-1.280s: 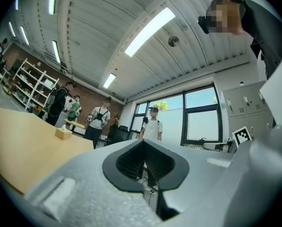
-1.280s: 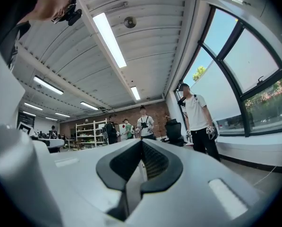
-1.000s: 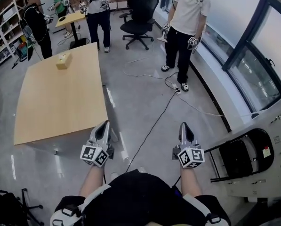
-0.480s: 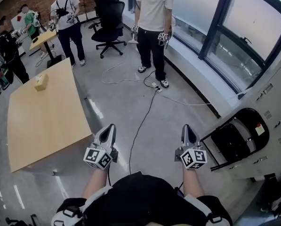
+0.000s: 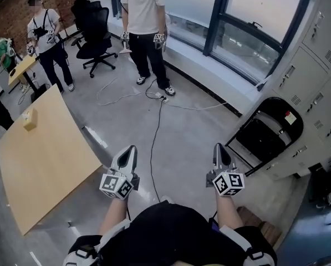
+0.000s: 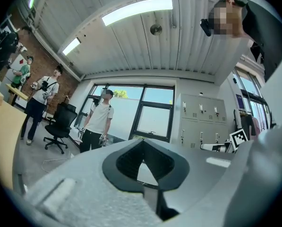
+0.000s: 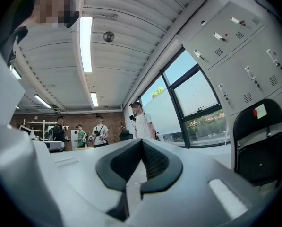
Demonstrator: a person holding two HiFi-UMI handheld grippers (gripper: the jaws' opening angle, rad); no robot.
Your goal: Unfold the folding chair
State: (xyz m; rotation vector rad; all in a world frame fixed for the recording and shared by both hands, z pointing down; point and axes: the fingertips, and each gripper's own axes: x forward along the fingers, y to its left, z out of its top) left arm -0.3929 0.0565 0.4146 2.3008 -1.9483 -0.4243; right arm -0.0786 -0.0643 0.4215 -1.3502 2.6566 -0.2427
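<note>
We swung toward the black folded metal chair [image 5: 268, 137] by grey lockers [image 5: 320, 60].
It sat nearer now, untouched; left tongs [image 5: 127, 151] and right tongs [image 5: 219, 150] stayed closed, empty.

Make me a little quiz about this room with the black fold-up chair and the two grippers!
1. Pick one: what is right next to the folding chair?
A. the lockers
B. the wooden table
C. the office chair

2. True or false: the left hand-held gripper is holding the folding chair.

3. Fill in the gap: the jaws of the right hand-held gripper are ____ (open or shut).

Key:
1. A. The chair is folded and stands by the lockers.
2. False. It holds nothing and is apart from the chair.
3. Shut, with nothing between them.
</note>
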